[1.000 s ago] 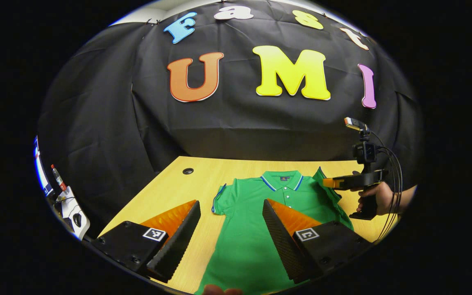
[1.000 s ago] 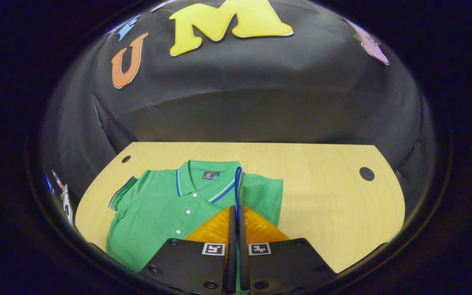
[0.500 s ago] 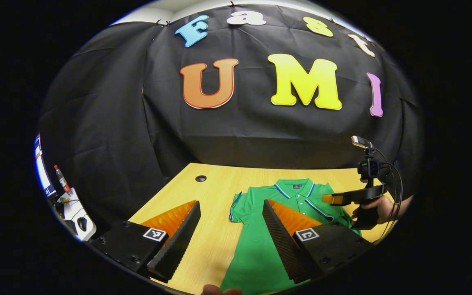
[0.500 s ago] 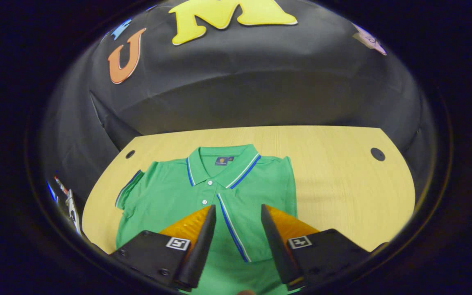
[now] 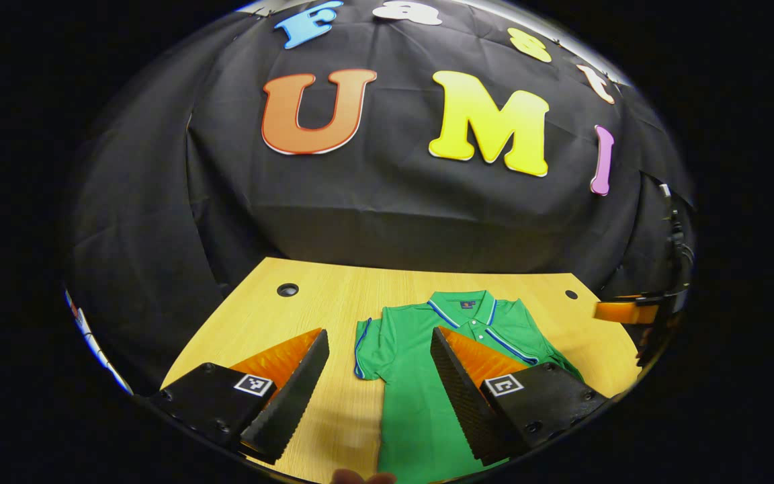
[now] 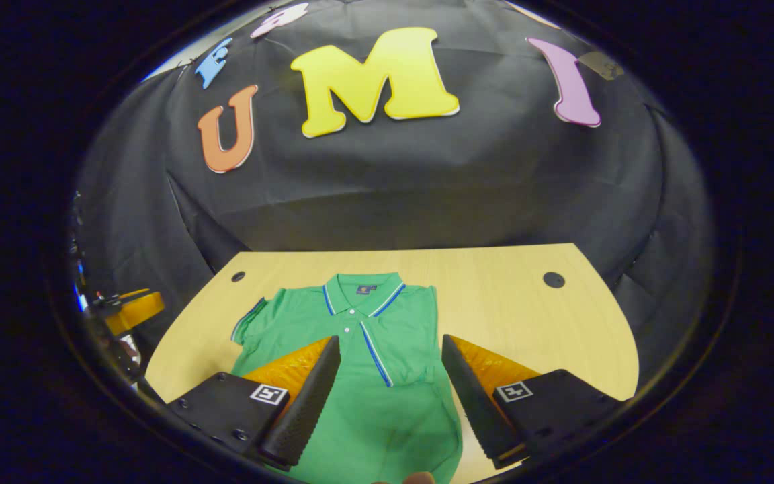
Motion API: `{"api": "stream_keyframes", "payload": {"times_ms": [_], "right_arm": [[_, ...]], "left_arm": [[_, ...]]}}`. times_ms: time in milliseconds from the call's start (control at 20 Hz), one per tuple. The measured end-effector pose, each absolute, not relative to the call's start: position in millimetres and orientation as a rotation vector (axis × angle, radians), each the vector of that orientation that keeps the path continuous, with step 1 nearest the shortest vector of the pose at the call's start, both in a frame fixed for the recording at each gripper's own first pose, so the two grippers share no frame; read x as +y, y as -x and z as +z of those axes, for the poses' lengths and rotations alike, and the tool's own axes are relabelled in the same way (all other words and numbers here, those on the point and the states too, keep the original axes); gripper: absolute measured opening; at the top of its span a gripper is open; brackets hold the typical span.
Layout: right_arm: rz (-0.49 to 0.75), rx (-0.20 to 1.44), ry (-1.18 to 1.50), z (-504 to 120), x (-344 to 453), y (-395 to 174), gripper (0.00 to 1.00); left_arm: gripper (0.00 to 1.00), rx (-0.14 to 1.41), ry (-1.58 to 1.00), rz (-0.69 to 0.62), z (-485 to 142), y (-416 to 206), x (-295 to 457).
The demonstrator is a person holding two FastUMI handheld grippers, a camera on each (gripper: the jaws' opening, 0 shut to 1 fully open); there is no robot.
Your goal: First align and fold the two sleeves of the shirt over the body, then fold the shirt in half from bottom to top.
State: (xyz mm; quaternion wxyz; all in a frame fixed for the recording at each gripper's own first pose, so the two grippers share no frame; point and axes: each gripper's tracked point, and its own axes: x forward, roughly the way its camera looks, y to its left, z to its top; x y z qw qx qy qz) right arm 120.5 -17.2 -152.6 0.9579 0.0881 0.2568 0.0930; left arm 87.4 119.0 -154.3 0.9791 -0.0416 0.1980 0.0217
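On the table point(image 6: 528, 316) lies the green shirt point(image 6: 353, 349), collar away from us, one sleeve folded across the chest, the other sleeve point(image 5: 368, 339) spread flat. Left hand-held gripper point(image 5: 379, 376) hovers wide open, holding nothing, right beside that sleeve. Right hand-held gripper point(image 6: 390, 386), jaws apart and empty, hangs over the body. Smart play: pinch the cuff edge, lift low, lay it level with its partner.

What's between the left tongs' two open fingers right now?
In the left gripper view, the open left tongs frame bare light wooden table and the unfolded sleeve of the green polo shirt.
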Motion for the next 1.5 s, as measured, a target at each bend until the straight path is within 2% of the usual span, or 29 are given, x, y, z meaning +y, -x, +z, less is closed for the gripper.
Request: {"api": "stream_keyframes", "payload": {"times_ms": [50,100,150,200,300,350,400,450,500,600,650,750,800,850,900,950,1000,1050,1100,1150,1200,1250,1300,1350,1400,1450,1500], "right_arm": [[0.181,0.507,-0.174,-143,-24,-109,0.96],[0.171,0.495,-0.172,-136,-30,-97,0.92],[0.159,0.488,-0.171,-130,-36,-86,0.96],[0.144,0.484,-0.169,-126,-41,-76,0.92],[0.122,0.479,-0.172,-120,-50,-60,0.92],[0.116,0.48,-0.172,-119,-53,-55,0.96],[0.115,0.484,-0.172,-119,-55,-49,0.96],[0.116,0.49,-0.173,-122,-57,-46,0.92],[0.111,0.505,-0.171,-128,-59,-43,0.96],[0.098,0.537,-0.174,-139,-63,-39,0.96],[0.094,0.546,-0.178,-143,-64,-37,0.92],[0.079,0.573,-0.172,-155,-69,-33,0.92],[0.074,0.584,-0.173,-159,-71,-31,0.92],[0.068,0.595,-0.179,-163,-73,-29,0.96],[0.063,0.604,-0.188,-167,-74,-28,0.96],[0.058,0.615,-0.2,-171,-75,-28,0.92],[0.052,0.625,-0.217,-174,-77,-27,0.96],[0.044,0.634,-0.232,-178,-79,-28,0.92],[0.033,0.64,-0.241,-182,-81,-29,0.92],[0.025,0.644,-0.245,-184,-83,-30,0.92],[0.022,0.647,-0.251,-187,-83,-30,0.92],[0.017,0.653,-0.256,-189,-83,-31,0.92],[0.014,0.658,-0.261,-191,-83,-30,0.92],[0.012,0.662,-0.263,-194,-83,-30,0.92],[0.005,0.665,-0.262,-196,-85,-29,0.96],[-0.008,0.663,-0.252,-196,-88,-29,0.92],[-0.018,0.655,-0.24,-197,-91,-29,0.96]], "left_arm": [[0.99,0.42,0.093,0.037,-165,-96,122],[0.99,0.44,0.102,0.024,-175,-105,124],[0.99,0.453,0.106,0.001,-184,-114,122],[0.99,0.469,0.104,-0.011,-195,-122,122],[0.99,0.51,0.112,-0.017,-219,-136,128],[0.99,0.531,0.123,-0.018,-232,-142,130],[0.99,0.553,0.134,-0.018,-246,-146,132],[0.99,0.582,0.143,-0.016,-261,-150,136],[0.99,0.611,0.152,-0.012,-275,-153,139],[0.99,0.642,0.162,-0.005,-297,-161,143],[0.99,0.649,0.158,0.005,-305,-165,147],[0.98,0.656,0.141,0.017,-315,-173,152],[0.97,0.655,0.134,0.02,-318,-176,153],[0.96,0.656,0.136,0.02,-321,-179,154],[0.93,0.662,0.14,0.017,-325,-180,153],[0.89,0.669,0.142,0.013,-327,-180,151],[0.87,0.665,0.137,0.016,-329,-183,152],[0.84,0.656,0.136,0.012,-327,-185,151],[0.7,0.655,0.126,0.026,-328,-187,153],[0.67,0.662,0.119,0.034,-331,-186,154],[0.36,0.672,0.11,0.042,-331,-184,153],[0.37,0.671,0.083,0.049,-332,-186,155],[0.31,0.673,0.058,0.065,-334,-184,159],[0.12,0.671,0.047,0.062,-332,-185,158],[0.1,0.67,0.045,0.058,-331,-186,156],[0.07,0.667,0.048,0.047,-329,-187,154],[0.05,0.665,0.053,0.036,-328,-187,152]]}}
